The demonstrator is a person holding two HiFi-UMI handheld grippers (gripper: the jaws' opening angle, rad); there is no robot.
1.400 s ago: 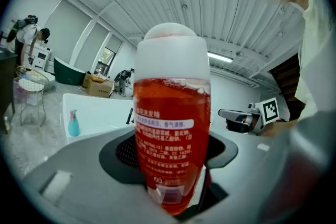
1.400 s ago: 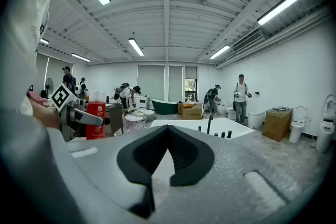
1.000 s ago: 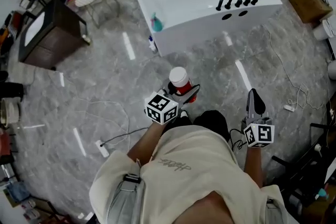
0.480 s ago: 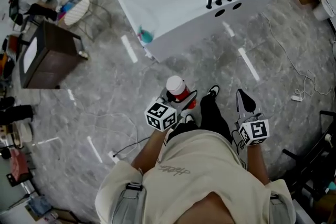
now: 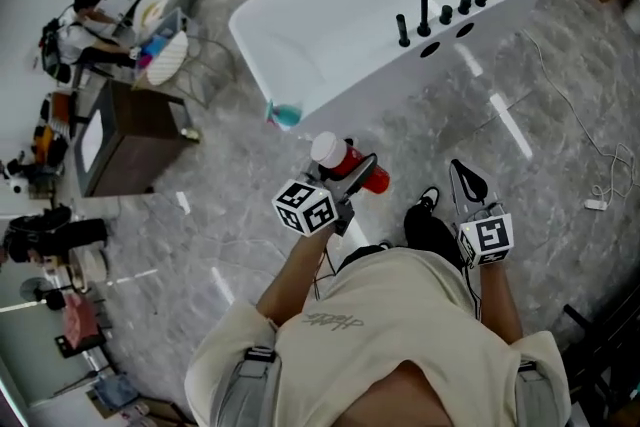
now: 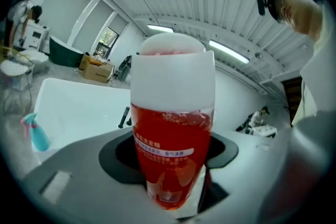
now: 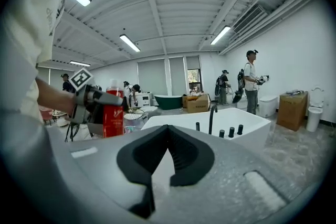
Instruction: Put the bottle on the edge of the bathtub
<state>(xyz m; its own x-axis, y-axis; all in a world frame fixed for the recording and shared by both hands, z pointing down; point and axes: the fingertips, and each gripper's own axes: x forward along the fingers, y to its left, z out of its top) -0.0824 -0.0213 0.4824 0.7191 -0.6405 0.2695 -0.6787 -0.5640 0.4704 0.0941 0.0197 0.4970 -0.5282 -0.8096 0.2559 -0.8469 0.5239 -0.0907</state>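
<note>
Left gripper (image 5: 350,173) out front, clamped on red bottle (image 5: 331,152); right gripper (image 5: 468,180) back, jaws together; bathtub (image 5: 330,25) ahead, spray bottle (image 5: 285,114) at corner

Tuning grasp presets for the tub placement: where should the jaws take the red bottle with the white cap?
On the bottle, grip the red body below the white cap, coming from the side, as the left gripper holds it. The straight round wall likely seats well between the jaws.
</note>
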